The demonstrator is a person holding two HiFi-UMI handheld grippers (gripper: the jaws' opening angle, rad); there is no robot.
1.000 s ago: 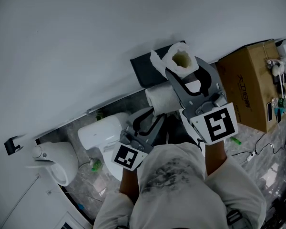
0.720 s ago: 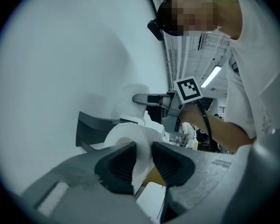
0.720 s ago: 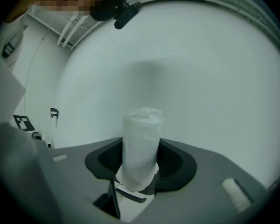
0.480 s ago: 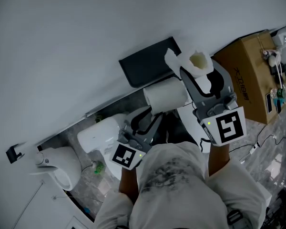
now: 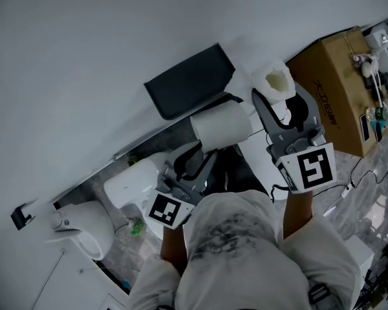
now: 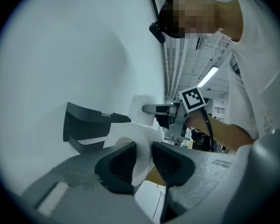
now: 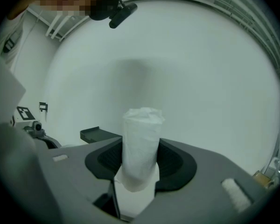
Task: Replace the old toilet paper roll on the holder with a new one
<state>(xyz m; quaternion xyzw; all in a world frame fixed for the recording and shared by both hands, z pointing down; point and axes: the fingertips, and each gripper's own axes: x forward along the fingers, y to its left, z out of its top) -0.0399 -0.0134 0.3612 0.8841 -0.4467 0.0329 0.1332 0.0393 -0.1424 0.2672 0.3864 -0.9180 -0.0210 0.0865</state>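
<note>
Left hand-held gripper (image 6: 143,157) clamped on full toilet paper roll (image 5: 221,125); right hand-held gripper (image 7: 140,161) clamped on near-spent roll (image 5: 276,80), near wall holder (image 5: 190,81).

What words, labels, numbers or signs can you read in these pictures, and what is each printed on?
Cardboard box: dark print on its side, too blurred to read.
White label on the box: too small to read.
Square markers on the cubes: patterns only, no words.
</note>
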